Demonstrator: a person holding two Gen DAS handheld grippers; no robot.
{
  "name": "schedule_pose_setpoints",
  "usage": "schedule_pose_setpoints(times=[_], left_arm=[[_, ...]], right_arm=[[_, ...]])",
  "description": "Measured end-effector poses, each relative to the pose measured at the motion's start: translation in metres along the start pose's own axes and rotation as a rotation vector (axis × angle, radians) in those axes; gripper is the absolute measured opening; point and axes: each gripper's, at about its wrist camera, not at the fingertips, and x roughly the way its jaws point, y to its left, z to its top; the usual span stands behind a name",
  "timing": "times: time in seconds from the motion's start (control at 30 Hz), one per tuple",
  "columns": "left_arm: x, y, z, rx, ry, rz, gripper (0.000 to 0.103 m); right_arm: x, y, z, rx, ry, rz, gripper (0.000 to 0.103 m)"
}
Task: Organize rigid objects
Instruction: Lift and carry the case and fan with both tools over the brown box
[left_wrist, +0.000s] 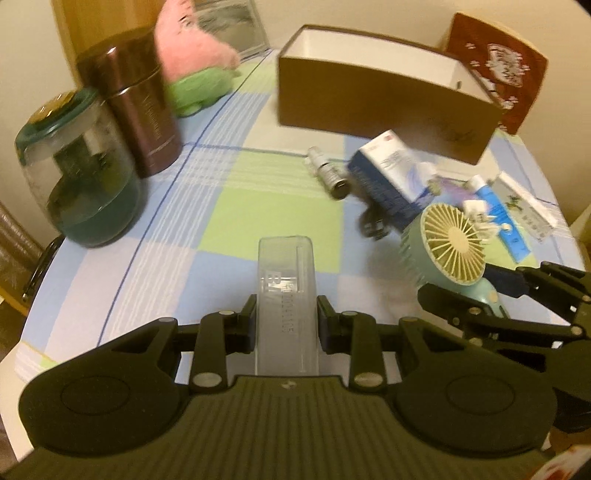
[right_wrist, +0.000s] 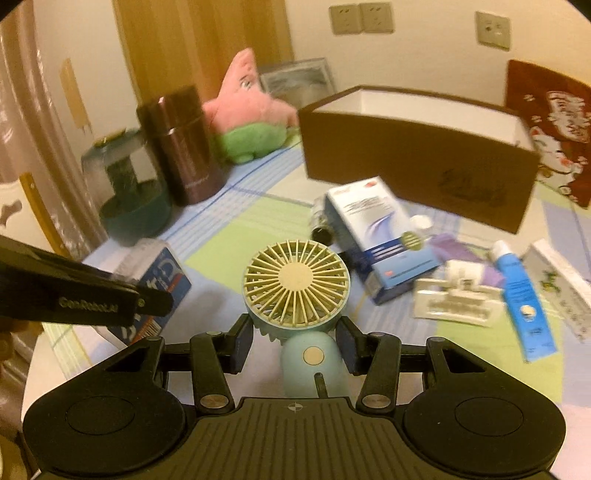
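Left hand-held gripper (left_wrist: 286, 319) clamped on clear plastic box (left_wrist: 286, 291), right hand-held gripper (right_wrist: 295, 341) on handheld fan (right_wrist: 297, 291)

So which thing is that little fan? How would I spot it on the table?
Start at the big brown open box at the back of the checked tablecloth, then come toward the camera past the blue-and-white carton. The fan is gripped at its neck by the right hand-held gripper. Nothing else there has a round cream grille on a pale teal handle.
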Motion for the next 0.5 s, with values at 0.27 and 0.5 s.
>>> schedule_pose_setpoints(times=[0.27, 0.5], left_arm=[[-0.012, -0.04, 0.015, 0.062, -0.048, -0.049, 0.029], [-0.008, -0.061, 0.047, 0.116, -0.092, -0.09, 0.029]], right_arm=[[-0.05, -0.027, 0.012, 0.055, -0.077, -0.029, 0.049], [-0.066, -0.051, 0.032, 0.099, -0.124, -0.075, 0.049]])
